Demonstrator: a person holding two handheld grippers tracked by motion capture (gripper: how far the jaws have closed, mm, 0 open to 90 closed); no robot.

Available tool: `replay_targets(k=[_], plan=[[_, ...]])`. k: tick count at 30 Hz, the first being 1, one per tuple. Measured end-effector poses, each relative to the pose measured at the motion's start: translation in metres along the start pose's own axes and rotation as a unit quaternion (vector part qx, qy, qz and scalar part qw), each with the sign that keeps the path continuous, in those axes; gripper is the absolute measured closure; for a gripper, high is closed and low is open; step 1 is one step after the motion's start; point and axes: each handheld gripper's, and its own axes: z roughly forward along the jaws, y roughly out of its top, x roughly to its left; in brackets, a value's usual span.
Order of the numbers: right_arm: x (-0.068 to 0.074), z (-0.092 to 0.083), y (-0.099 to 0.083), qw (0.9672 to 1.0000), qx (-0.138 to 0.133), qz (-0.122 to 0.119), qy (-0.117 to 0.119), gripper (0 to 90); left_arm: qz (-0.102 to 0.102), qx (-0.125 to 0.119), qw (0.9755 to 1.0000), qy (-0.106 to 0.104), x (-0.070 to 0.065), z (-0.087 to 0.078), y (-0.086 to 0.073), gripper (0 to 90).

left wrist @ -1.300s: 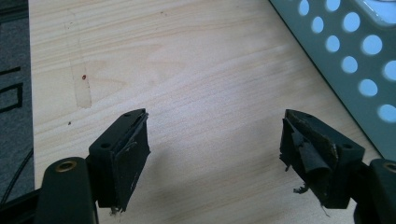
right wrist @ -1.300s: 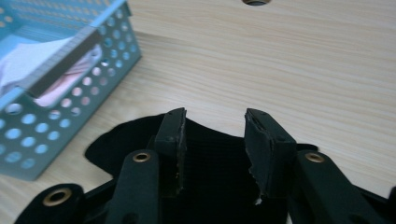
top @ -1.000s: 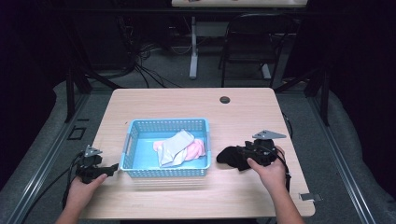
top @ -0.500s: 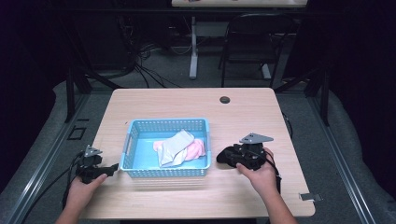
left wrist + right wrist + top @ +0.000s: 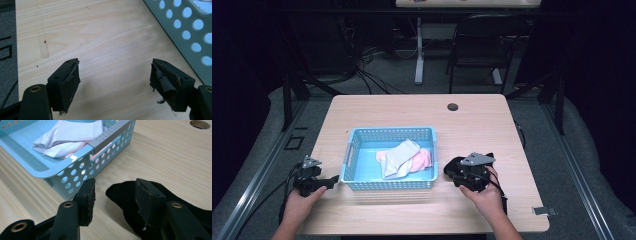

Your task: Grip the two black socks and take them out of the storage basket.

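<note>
A black sock (image 5: 452,164) lies on the wooden table just right of a light blue perforated basket (image 5: 389,131). My right gripper (image 5: 456,176) hovers low over it. In the right gripper view the jaws have just been opening and now stand open (image 5: 115,183), with the black sock's (image 5: 120,195) end lying loose between them and the right jaw resting over it. The basket (image 5: 72,162) holds a whitish-grey sock (image 5: 398,157) and a pink sock (image 5: 422,160). My left gripper (image 5: 331,181) rests open left of the basket, with only bare wood between its jaws (image 5: 115,72).
The basket's holed wall (image 5: 175,32) stands close on the right in the left gripper view. A round cable hole (image 5: 453,106) sits near the table's far edge. A chair (image 5: 479,45) and cables are on the floor beyond the table.
My right hand has moved left and slightly nearer, over the black sock, which stayed put by the basket. The left gripper has not moved.
</note>
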Motion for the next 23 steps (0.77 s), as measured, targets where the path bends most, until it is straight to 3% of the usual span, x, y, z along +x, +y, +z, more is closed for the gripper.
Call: replay_targets(k=[7,10,14,21,23], plan=[[0.003,0.006,-0.008,1.0000,0.002,0.003,-0.003,51.0,0.001,-0.004,1.0000,0.000,-0.001,0.000,0.001,23.7],[0.000,0.008,-0.010,0.9998,0.005,0.003,-0.020,51.1,0.001,-0.004,1.0000,-0.001,-0.001,0.000,0.001,23.7],[-0.006,0.009,-0.014,0.9994,0.001,0.025,-0.023,51.3,0.002,-0.003,1.0000,0.000,-0.001,0.000,0.001,23.7],[-0.016,0.007,-0.016,0.9986,-0.008,0.043,-0.031,50.1,0.001,-0.002,1.0000,0.000,-0.001,0.001,0.001,23.7],[-0.024,0.003,-0.017,0.9967,-0.025,0.056,-0.054,47.8,0.002,-0.002,1.0000,0.000,-0.001,0.001,0.001,23.7]])
